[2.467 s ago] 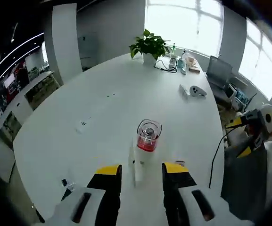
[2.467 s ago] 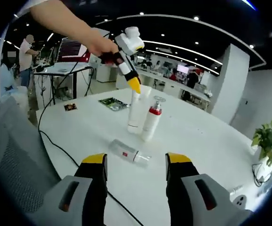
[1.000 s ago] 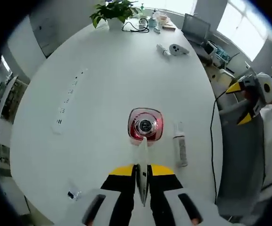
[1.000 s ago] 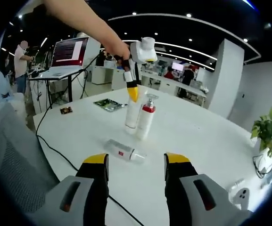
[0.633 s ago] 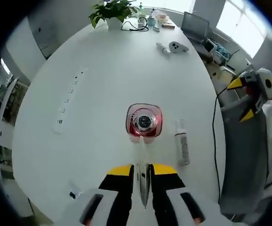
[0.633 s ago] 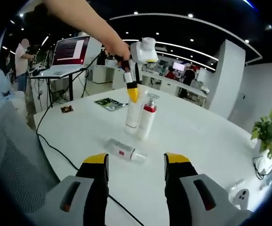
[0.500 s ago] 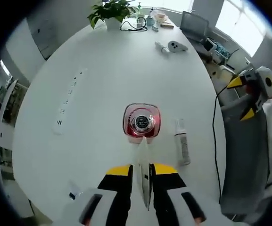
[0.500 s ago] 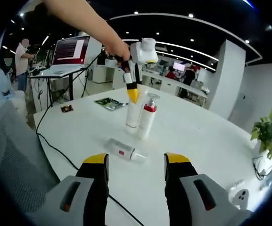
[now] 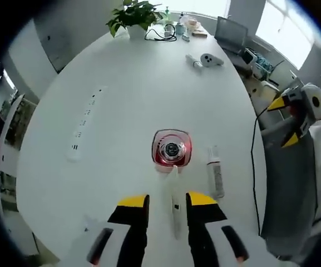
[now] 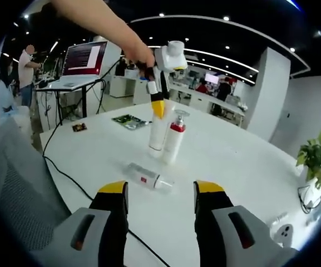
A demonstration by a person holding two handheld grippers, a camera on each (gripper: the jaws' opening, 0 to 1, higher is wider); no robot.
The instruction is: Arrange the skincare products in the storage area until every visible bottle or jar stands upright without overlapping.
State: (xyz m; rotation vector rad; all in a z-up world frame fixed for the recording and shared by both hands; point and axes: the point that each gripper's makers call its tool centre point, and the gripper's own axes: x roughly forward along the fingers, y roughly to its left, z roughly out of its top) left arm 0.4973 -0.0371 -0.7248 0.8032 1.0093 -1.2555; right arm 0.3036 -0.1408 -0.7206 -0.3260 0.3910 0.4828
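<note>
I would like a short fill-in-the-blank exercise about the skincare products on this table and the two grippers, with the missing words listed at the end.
1. The small clear bottle is ____ on the white table.
2. The red pump bottle and the white tube both stand ____.
3. The jaws of the left gripper are ____ above the tube.
4. The right gripper holds ____.

Missing words: lying; upright; open; nothing
</note>
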